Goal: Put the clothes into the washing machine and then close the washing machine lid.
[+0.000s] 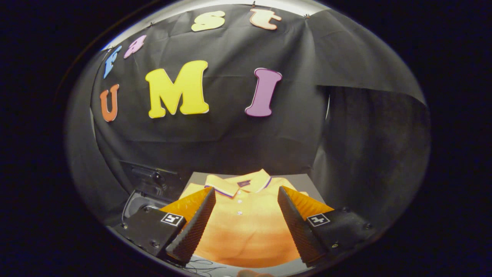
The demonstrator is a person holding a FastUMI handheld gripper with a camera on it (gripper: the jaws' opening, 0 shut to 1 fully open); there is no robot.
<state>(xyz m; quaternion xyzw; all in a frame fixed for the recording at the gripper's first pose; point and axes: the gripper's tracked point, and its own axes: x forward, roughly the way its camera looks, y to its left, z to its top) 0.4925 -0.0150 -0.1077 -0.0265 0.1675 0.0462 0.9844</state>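
Below the spread-apart tongs (246, 223), an orange polo shirt (246, 227) lies flat beside the washing machine (144, 192).

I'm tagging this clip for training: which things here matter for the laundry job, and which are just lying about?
For the job:
- orange polo shirt, lying flat between the open gripper fingers
- washing machine, left of the shirt, lid up

Just there:
- grey board under the shirt
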